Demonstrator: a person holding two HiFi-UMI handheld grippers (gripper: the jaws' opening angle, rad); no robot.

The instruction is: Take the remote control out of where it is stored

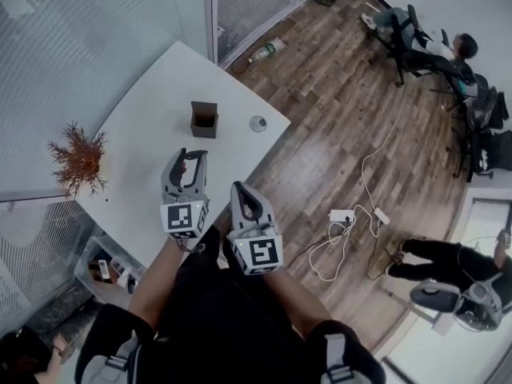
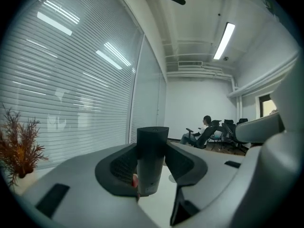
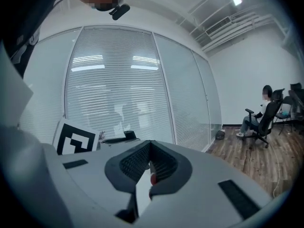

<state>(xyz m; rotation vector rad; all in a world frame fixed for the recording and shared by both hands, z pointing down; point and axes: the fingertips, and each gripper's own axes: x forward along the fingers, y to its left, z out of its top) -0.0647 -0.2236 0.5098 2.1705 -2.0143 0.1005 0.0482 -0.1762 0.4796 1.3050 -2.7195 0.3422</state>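
A dark brown open-topped holder [image 1: 204, 119] stands upright on the white table [image 1: 152, 110]. Its inside is dark, and I cannot make out the remote control in it. My left gripper [image 1: 186, 157] hovers open just short of the holder. In the left gripper view, the holder [image 2: 152, 160] shows as a dark column in the gap beyond the gripper [image 2: 153, 148], not touched. My right gripper [image 1: 241, 190] hangs at the table's near edge, to the right of the left one. The right gripper [image 3: 149, 148] is shut, its pads meeting at the tips with nothing between them.
A small round silvery object [image 1: 258, 123] lies right of the holder. A reddish dried plant [image 1: 78, 158] stands at the table's left end. Glass walls with blinds [image 1: 96, 30] close the far side. Cables and a power strip [image 1: 346, 218] lie on the wood floor. People sit in chairs [image 1: 424, 42] at the right.
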